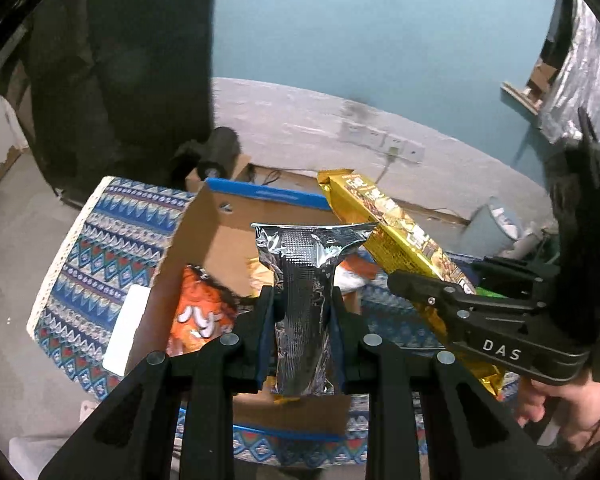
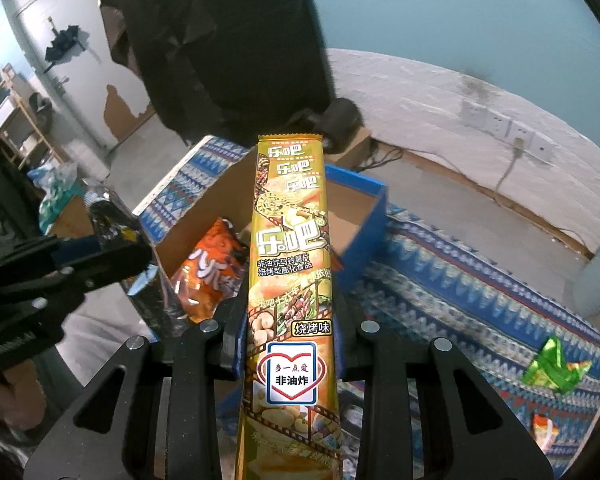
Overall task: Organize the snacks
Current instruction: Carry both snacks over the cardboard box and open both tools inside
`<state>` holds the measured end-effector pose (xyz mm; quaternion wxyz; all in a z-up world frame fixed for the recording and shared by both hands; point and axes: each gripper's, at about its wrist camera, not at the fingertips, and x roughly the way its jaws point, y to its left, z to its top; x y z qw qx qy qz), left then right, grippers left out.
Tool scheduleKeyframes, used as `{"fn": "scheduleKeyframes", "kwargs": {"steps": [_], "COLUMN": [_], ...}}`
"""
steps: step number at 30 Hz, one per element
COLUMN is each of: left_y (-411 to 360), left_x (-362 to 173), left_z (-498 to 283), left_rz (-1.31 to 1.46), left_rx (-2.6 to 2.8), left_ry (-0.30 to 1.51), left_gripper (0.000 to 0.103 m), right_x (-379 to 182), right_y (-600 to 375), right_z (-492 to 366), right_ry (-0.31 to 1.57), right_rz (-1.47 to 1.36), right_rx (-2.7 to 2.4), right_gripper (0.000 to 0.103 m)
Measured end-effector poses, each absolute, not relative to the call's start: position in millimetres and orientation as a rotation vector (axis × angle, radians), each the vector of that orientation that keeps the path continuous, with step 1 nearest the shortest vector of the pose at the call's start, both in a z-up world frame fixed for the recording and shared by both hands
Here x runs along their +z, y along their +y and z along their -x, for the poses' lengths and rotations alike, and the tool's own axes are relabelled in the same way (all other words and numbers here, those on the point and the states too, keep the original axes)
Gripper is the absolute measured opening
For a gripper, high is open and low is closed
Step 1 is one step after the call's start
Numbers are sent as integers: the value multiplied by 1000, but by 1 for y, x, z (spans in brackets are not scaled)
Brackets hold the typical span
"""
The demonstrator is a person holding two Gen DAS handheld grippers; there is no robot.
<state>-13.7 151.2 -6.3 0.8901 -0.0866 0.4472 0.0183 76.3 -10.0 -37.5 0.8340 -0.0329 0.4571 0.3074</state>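
My left gripper (image 1: 302,300) is shut on a silver foil snack bag (image 1: 306,280), held upright above an open cardboard box (image 1: 220,236) with a blue rim. My right gripper (image 2: 290,308) is shut on a long gold snack pack (image 2: 290,264), held over the same box (image 2: 352,216). An orange snack bag (image 1: 200,316) lies inside the box, also in the right wrist view (image 2: 210,268). The right gripper (image 1: 416,292) and gold pack (image 1: 396,224) show at the right of the left wrist view. The left gripper (image 2: 112,258) with the silver bag (image 2: 112,216) shows at the left of the right wrist view.
The box sits on a blue patterned cloth (image 2: 460,276). A green wrapper (image 2: 554,368) and an orange-white packet (image 2: 544,436) lie on the cloth at right. A grey bin (image 1: 496,228) stands by the wall. A black bag (image 2: 228,40) hangs behind the box.
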Motion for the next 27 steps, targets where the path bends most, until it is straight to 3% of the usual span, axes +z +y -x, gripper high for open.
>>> {"fn": "scheduleKeyframes", "kwargs": {"steps": [10, 16, 20, 22, 24, 27], "left_y": [187, 197, 196, 193, 190, 185], "left_x": [-47, -65, -69, -66, -63, -58], "left_z": [-1, -7, -8, -8, -8, -8], "left_rz": [194, 199, 197, 186, 175, 170], "left_rx": [126, 147, 157, 159, 161, 151], "left_ry": [1006, 1063, 1077, 1070, 1066, 1057], "left_gripper": [25, 27, 55, 64, 67, 69], "right_x": [-56, -59, -53, -50, -46, -42], "right_y": [43, 58, 57, 55, 50, 42], "right_z": [-89, -96, -97, -97, -96, -95], "right_ry": [1029, 1042, 1031, 1027, 1018, 1008], "right_rz": [94, 88, 79, 74, 69, 68], "right_rx": [702, 718, 719, 714, 708, 690], "right_gripper": [30, 37, 40, 45, 52, 54]}}
